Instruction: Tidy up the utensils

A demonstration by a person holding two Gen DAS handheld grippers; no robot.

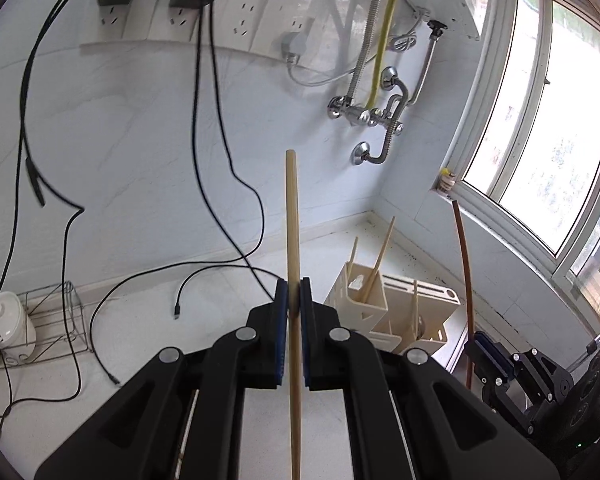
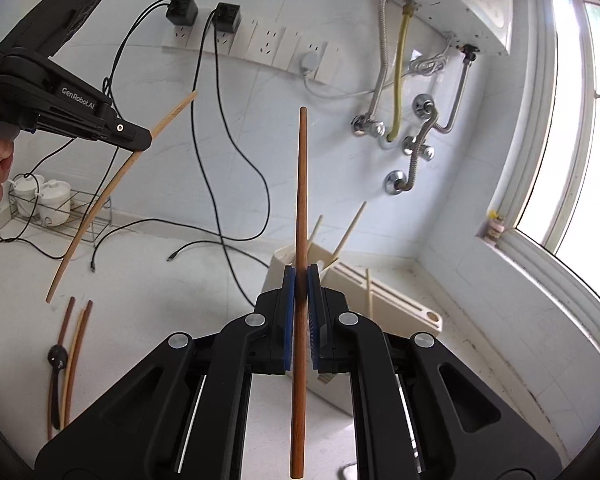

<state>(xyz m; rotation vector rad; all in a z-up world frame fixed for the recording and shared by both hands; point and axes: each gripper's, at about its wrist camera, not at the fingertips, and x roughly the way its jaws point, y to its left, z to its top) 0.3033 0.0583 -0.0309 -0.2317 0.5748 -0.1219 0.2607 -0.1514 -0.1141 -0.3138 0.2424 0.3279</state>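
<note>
Pale wood: one light chopstick (image 1: 293,240), clamped upright in my left jaws (image 1: 294,296). Dark wood: one brown chopstick (image 2: 301,240), clamped upright in my right jaws (image 2: 301,284). Both pairs of jaws are closed on their sticks, above the white worktop (image 2: 160,288). To the left on the worktop: loose chopsticks (image 2: 74,356), mixed brown and pale, lying beside a dark spoon (image 2: 57,364). Further off, in the corner: cream utensil holder (image 1: 364,304), pale chopsticks (image 1: 376,264) standing tilted in one compartment. Beyond: wire rack (image 1: 56,320), black cables (image 1: 204,128) down the wall.
</note>
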